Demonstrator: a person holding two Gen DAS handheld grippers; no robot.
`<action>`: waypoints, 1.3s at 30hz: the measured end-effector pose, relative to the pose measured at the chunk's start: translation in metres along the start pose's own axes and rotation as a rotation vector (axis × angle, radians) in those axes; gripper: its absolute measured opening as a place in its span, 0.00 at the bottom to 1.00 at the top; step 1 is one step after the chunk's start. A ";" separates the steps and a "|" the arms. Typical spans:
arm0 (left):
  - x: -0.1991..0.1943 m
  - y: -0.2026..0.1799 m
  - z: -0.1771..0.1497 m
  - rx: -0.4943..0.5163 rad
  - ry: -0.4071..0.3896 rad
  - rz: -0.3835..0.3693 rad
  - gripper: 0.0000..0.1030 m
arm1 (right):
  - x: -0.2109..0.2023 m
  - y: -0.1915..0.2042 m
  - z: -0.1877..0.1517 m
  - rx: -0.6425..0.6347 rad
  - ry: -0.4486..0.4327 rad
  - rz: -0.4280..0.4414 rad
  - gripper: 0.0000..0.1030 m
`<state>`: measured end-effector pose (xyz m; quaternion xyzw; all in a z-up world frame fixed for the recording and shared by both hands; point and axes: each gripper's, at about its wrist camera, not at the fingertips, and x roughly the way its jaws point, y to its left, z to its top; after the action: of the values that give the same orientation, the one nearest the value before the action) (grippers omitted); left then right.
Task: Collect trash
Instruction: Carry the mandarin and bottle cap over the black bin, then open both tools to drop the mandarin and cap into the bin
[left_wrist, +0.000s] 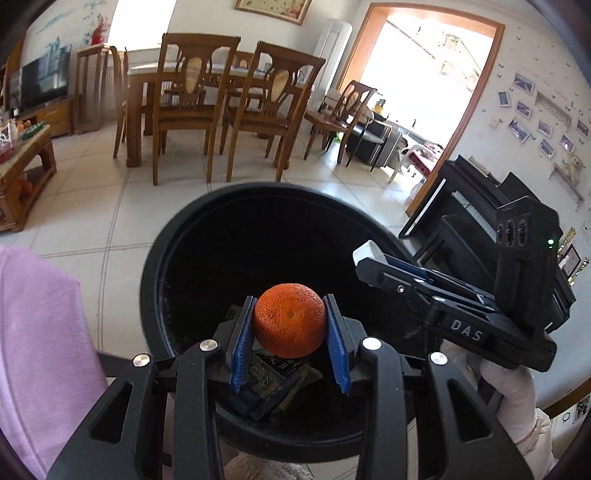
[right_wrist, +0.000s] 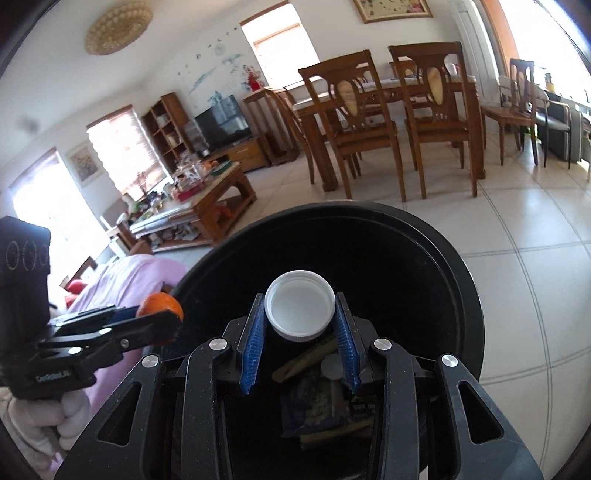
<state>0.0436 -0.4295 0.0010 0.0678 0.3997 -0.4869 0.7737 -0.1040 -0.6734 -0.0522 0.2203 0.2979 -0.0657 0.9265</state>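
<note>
A round black trash bin stands on the tiled floor; its rim also shows in the right wrist view. My left gripper is shut on an orange and holds it over the bin's opening. My right gripper is shut on a white plastic cap, also over the bin. The right gripper shows in the left wrist view at the bin's right rim. The left gripper with the orange shows at the bin's left rim in the right wrist view. Wrappers lie at the bin's bottom.
A pink blanket lies left of the bin. A wooden dining table with chairs stands beyond it. A cluttered coffee table is to the left, a black piano to the right. Tiled floor surrounds the bin.
</note>
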 end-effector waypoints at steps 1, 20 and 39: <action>0.003 0.000 0.000 -0.001 0.006 -0.001 0.35 | 0.000 -0.003 -0.001 0.002 0.001 0.000 0.35; 0.023 -0.009 -0.003 0.061 0.040 0.064 0.36 | 0.003 0.007 0.001 -0.013 0.003 -0.005 0.36; -0.009 -0.030 -0.009 0.194 -0.040 0.081 0.89 | -0.019 0.022 0.006 0.020 -0.099 0.003 0.64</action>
<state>0.0124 -0.4342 0.0098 0.1489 0.3320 -0.4928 0.7904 -0.1112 -0.6565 -0.0285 0.2264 0.2507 -0.0780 0.9380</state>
